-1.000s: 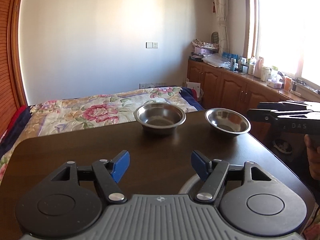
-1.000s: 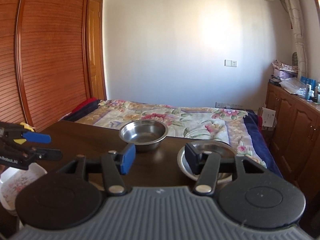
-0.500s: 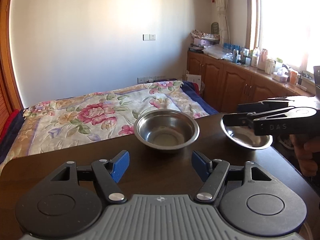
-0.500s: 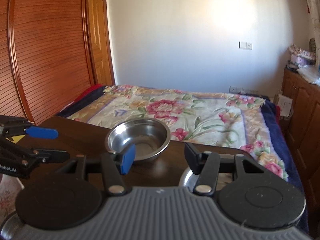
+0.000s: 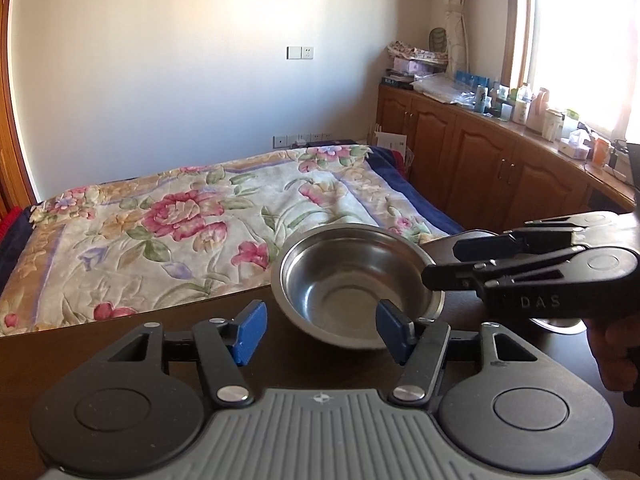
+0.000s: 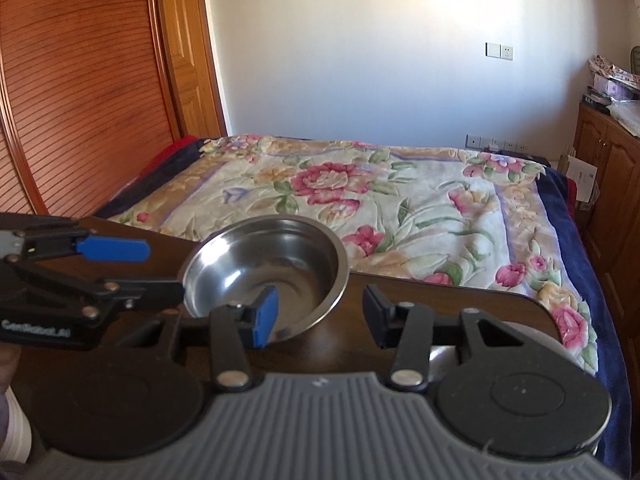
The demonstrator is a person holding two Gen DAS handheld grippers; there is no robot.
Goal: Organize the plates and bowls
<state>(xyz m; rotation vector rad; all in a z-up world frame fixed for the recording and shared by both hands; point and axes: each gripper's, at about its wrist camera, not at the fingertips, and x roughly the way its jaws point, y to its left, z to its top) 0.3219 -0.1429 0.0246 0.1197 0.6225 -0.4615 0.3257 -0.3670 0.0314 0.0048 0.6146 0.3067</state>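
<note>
- At the far edge of the dark wooden counter (image 5: 132, 344), beside the bed, a steel bowl (image 5: 356, 284) is sitting upright; in the right wrist view the same bowl (image 6: 266, 268) is showing its shiny inside.
- We are holding the left hand-held gripper (image 5: 320, 330) level with the near side of that bowl, its blue-padded fingers spread wide. The right pad is overlapping the bowl's near wall in the picture, and we cannot tell whether it is touching the metal.
- We are seeing the left hand-held gripper (image 6: 140, 268) from the side in the right wrist view, one finger reaching to the bowl's left rim and the other, with its blue pad, hanging just above and left of the rim.
- We are keeping the right hand-held gripper (image 6: 320, 316) spread open too, gripping nothing, with its left pad in front of the bowl and its right finger over bare counter.
- Toward the right corner of the counter, a second steel dish (image 6: 532, 338) is lying mostly hidden under the right hand-held gripper; in the left wrist view only a sliver of it (image 5: 558, 325) is peeking out beneath the black tool.
- Beyond the counter, a bed with a floral quilt (image 5: 192, 216) is filling the middle of the room, and wooden cabinets (image 5: 480, 156) are lining the window side.
</note>
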